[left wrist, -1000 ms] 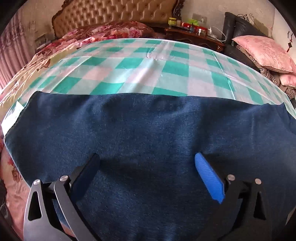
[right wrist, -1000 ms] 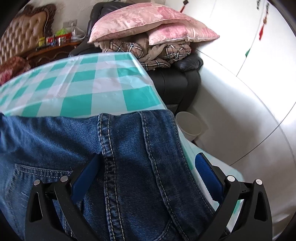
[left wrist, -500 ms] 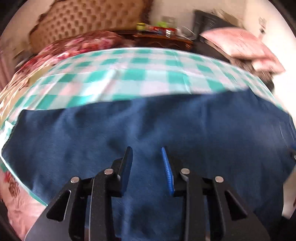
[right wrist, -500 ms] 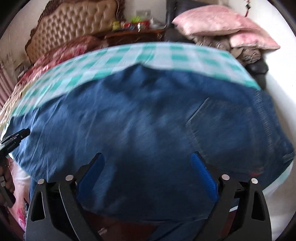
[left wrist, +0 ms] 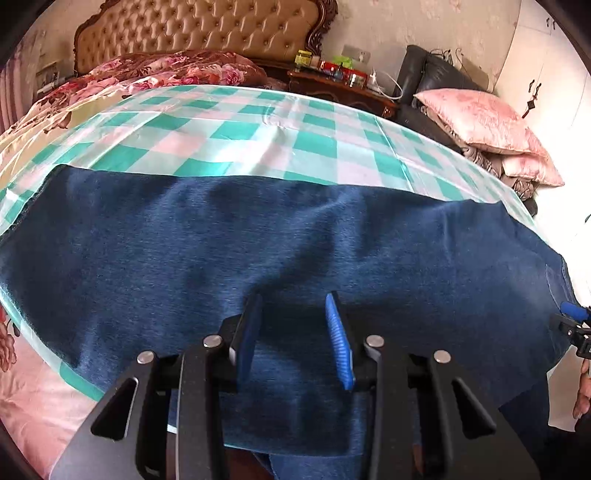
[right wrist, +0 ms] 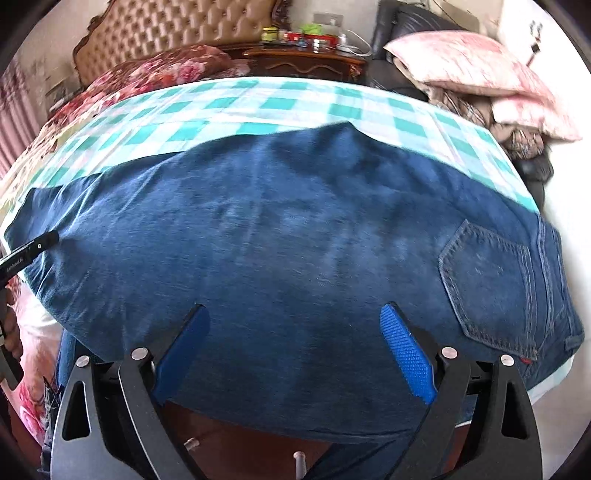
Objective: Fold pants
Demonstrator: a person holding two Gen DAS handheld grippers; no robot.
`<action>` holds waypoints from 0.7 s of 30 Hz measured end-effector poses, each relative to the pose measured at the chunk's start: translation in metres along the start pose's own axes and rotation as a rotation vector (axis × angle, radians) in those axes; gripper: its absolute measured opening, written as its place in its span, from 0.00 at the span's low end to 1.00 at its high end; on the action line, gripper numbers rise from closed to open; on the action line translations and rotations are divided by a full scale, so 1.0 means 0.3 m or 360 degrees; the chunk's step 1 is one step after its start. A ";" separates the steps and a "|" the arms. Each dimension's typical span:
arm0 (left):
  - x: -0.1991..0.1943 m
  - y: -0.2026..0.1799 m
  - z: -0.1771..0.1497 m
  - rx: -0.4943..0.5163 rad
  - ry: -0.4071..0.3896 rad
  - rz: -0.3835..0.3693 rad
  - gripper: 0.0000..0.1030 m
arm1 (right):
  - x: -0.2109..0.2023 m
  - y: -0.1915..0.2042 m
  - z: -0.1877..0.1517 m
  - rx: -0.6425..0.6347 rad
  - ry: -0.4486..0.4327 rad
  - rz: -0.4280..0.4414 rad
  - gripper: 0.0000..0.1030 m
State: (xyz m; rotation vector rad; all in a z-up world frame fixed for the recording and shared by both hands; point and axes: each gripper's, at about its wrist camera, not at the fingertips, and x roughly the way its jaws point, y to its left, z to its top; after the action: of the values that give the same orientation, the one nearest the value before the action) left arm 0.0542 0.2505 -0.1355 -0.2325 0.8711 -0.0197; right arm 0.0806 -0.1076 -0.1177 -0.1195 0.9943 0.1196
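Dark blue jeans (left wrist: 295, 240) lie spread lengthwise across the near part of a green and white checked cloth (left wrist: 280, 125). In the right wrist view the jeans (right wrist: 295, 240) show a back pocket (right wrist: 491, 288) at the right end. My left gripper (left wrist: 293, 321) hovers over the near middle of the jeans, its jaws narrowed to a small gap with nothing between them. My right gripper (right wrist: 295, 332) is wide open and empty above the near edge of the jeans.
A tufted headboard (left wrist: 199, 33) and floral bedding (left wrist: 173, 70) lie behind the cloth. A wooden nightstand (left wrist: 343, 85) with small items stands at the back. Pink pillows (left wrist: 480, 122) are piled on a dark chair at the right. The jeans' near edge hangs over the front.
Both grippers pulled back from the jeans toward the near middle. The left gripper's jaws narrowed from wide open to a small gap. The right gripper swung left from the waistband and stayed open.
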 end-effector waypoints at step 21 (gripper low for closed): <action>-0.068 0.400 0.033 -0.0153 -0.0139 0.0311 0.57 | 0.139 0.589 0.279 -0.0500 -0.0106 0.0521 0.54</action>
State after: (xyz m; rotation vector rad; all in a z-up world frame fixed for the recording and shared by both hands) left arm 0.0392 0.3716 -0.1391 -0.2355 0.8055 0.2134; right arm 0.1451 0.0818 -0.1155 -0.2378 0.9171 0.5770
